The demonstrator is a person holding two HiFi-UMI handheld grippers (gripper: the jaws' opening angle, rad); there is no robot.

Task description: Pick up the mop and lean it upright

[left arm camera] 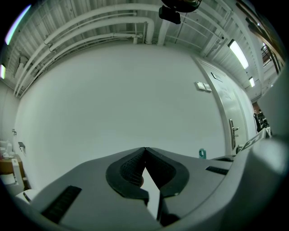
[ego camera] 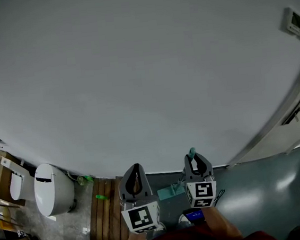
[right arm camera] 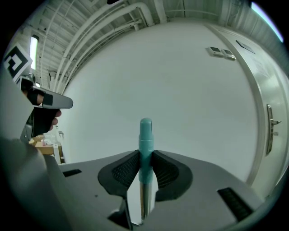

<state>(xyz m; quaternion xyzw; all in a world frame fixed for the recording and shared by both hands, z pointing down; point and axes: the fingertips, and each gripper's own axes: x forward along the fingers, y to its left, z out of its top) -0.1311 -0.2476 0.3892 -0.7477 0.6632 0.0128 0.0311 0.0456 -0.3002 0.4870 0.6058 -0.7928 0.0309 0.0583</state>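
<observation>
Right now the right gripper has its fingers pressed from both sides on the teal top section of the mop handle. The handle stands upright between them, its rounded cap poking above the grip and facing the plain wall. Doing this step well, as I judge it, means carrying the handle to that wall with a firm hold and the shaft near vertical. The head should settle on the floor first, then the top can tip gently onto the wall before the fingers ease off; too shallow a lean would likely let it slide. The left gripper hangs beside it, fingers closed tip to tip on nothing, free to steady the shaft. The grip section is smooth teal plastic, round and stepped, over a thin bright metal tube that looks slick. The finger pads are dark ribbed rubber, curved like a cradle, and should bite well. A teal piece low between the grippers may be the mop's head, though it is too small to be sure. The wall is matte and flat, the floor smooth and faintly glossy.
</observation>
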